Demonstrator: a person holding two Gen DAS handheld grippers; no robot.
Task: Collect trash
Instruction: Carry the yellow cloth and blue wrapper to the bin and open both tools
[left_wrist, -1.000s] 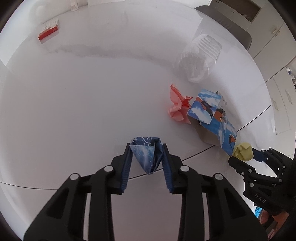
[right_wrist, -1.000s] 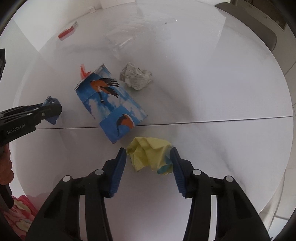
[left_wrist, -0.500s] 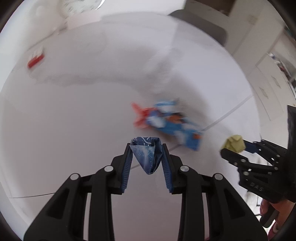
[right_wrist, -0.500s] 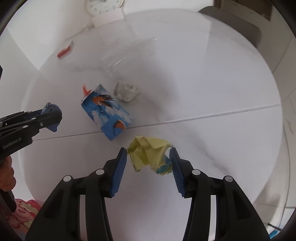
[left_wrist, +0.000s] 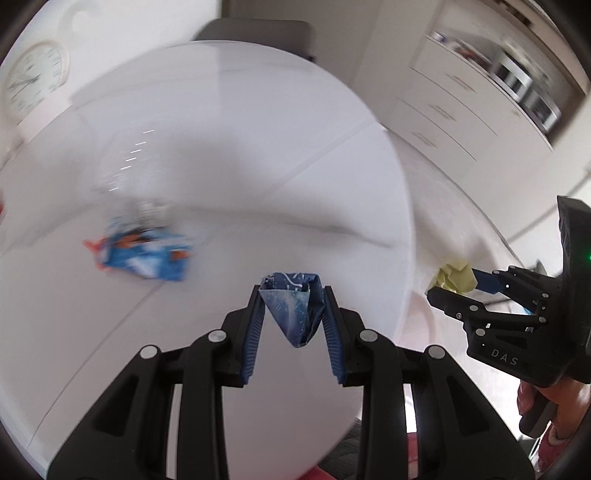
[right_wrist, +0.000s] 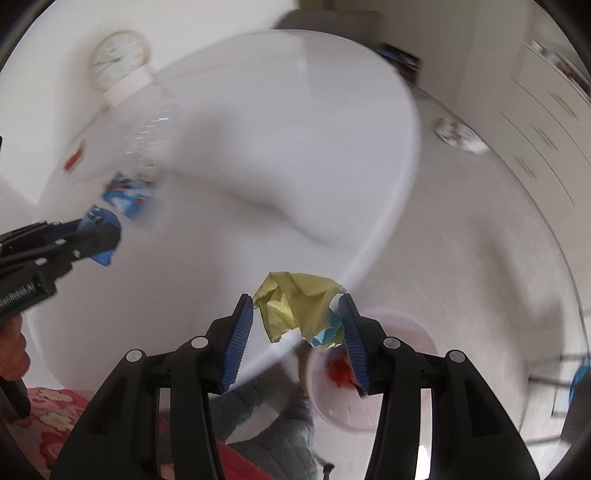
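Observation:
My left gripper (left_wrist: 291, 291) is shut on a folded dark blue paper (left_wrist: 293, 308), held above the near edge of the round white table (left_wrist: 258, 147). From the right wrist view, the left gripper (right_wrist: 105, 236) shows at the left with that blue paper (right_wrist: 103, 221). My right gripper (right_wrist: 297, 308) is shut on a crumpled yellow paper wad (right_wrist: 295, 306) with a light blue scrap in it, past the table's rim. Below it on the floor stands a white bin (right_wrist: 399, 332) with something red inside. In the left wrist view, the right gripper (left_wrist: 452, 286) carries the yellow wad (left_wrist: 456, 280).
A blue carton with orange and white print (left_wrist: 144, 254) lies blurred on the table. A clock (right_wrist: 120, 61) leans at the wall behind the table. White drawers (left_wrist: 461, 110) stand at the right. A crumpled wad (right_wrist: 460, 134) lies on the floor. A grey sleeve (right_wrist: 273, 435) shows below.
Both grippers have swung away from the table's middle toward its edge and rolled, keeping their papers. The carton has slid off to the left of both views, and the bin has come into sight.

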